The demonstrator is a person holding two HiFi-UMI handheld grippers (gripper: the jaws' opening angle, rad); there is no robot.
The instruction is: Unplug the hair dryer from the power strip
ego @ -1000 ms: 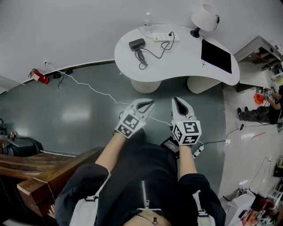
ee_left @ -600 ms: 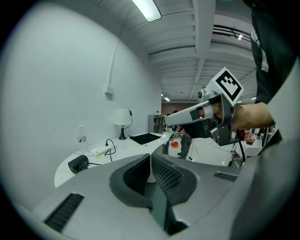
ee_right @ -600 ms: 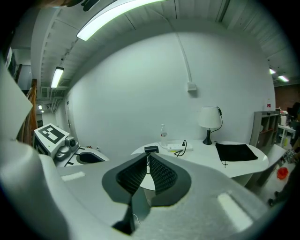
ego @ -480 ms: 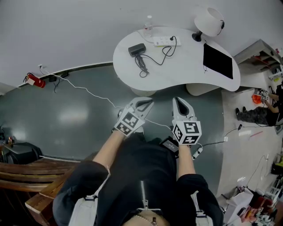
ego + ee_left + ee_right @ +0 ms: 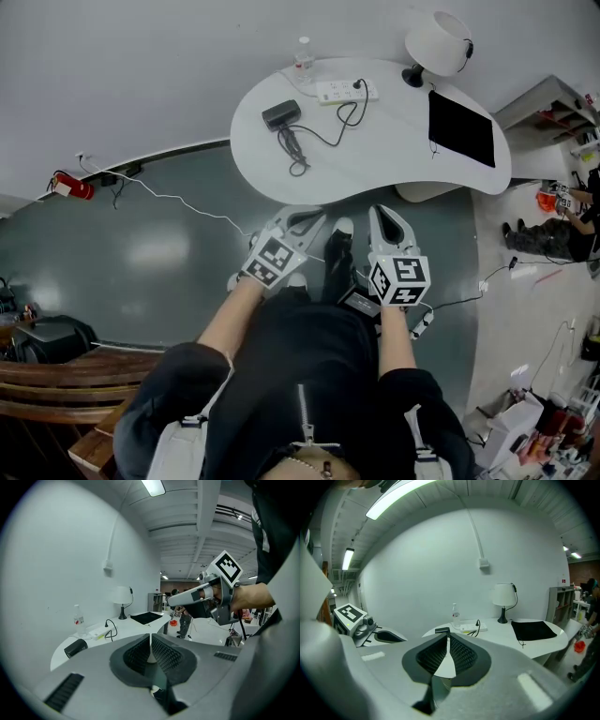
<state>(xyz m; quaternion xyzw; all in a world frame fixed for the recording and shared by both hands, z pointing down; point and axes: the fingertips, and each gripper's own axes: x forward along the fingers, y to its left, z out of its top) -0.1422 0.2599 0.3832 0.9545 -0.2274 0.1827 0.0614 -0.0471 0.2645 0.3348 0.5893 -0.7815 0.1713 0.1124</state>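
Note:
A black hair dryer (image 5: 281,114) lies on the curved white table (image 5: 394,155), well ahead of both grippers. Its black cord (image 5: 323,134) loops to a plug in the white power strip (image 5: 345,90) at the table's back. My left gripper (image 5: 317,218) and right gripper (image 5: 379,212) are held side by side over the floor, short of the table's near edge, both shut with nothing in them. The left gripper view shows the dryer (image 5: 76,647) and strip (image 5: 96,633) at the left. The right gripper view has the dryer (image 5: 442,630) and strip (image 5: 473,628) just beyond its closed jaws.
A clear bottle (image 5: 302,52) stands behind the strip, a white lamp (image 5: 438,39) at the table's back right, and a black mat (image 5: 461,127) on its right part. A white cable (image 5: 178,199) runs across the dark floor. A wooden bench (image 5: 103,361) is at lower left.
The table has drawn nearer in the head view as both shut grippers moved forward toward it. A shoe now shows between the grippers.

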